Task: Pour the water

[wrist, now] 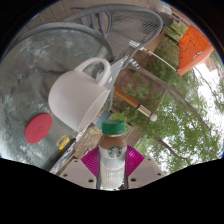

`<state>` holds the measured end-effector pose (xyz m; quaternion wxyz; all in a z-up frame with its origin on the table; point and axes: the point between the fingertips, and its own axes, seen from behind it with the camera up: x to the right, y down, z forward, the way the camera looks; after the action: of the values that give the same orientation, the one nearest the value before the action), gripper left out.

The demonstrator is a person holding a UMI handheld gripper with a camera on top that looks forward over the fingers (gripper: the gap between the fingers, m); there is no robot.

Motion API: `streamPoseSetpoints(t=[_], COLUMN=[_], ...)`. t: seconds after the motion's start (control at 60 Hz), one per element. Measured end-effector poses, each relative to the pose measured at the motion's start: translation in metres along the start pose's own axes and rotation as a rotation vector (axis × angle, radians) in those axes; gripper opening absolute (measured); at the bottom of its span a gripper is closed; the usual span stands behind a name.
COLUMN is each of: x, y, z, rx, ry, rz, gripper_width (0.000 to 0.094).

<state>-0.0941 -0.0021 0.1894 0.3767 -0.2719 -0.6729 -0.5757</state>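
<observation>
— What's carrying it all?
— A round glass table (40, 60), its top mirroring trees and sky.
— And on the glass?
— A white mug (78, 92) near the middle, handle toward the far rim. A red disc (39, 126) lies flat just beside it, closer to the near edge.
— Anything else?
— A small yellow thing (63, 143) past the disc, at the near edge; can't tell what it is.

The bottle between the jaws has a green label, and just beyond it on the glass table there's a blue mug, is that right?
Not quite. The mug is white, not blue, as the gripper view shows. The rest holds: the bottle with the green label is between the jaws of the gripper, and the mug stands just beyond it on the glass table.
</observation>
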Motion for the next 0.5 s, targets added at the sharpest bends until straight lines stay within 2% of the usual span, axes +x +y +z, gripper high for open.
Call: streamPoseSetpoints(t=[0.1,0.133,0.15,0.217,0.383,0.433,0.5], x=[0.015,0.028,0.019,0.011,-0.046,-0.064,-0.083], y=[0.016,0.021,0.026,0.033,-0.008,-0.021,-0.029], z=[0.009,-0.011,0.008,0.0,0.01,0.013,0.018], rx=[-0.006,-0.01,-0.007,0.001,0.128,0.139,0.137], ry=[0.051,0.066,0.072,0.069,-0.092,-0.155,-0.187], rz=[0.484,0.689,0.793,1.24,2.1,2.243,2.301], gripper_width=[0.0309,0.0307,0.0309,0.0309,0.031,0.031,0.0311])
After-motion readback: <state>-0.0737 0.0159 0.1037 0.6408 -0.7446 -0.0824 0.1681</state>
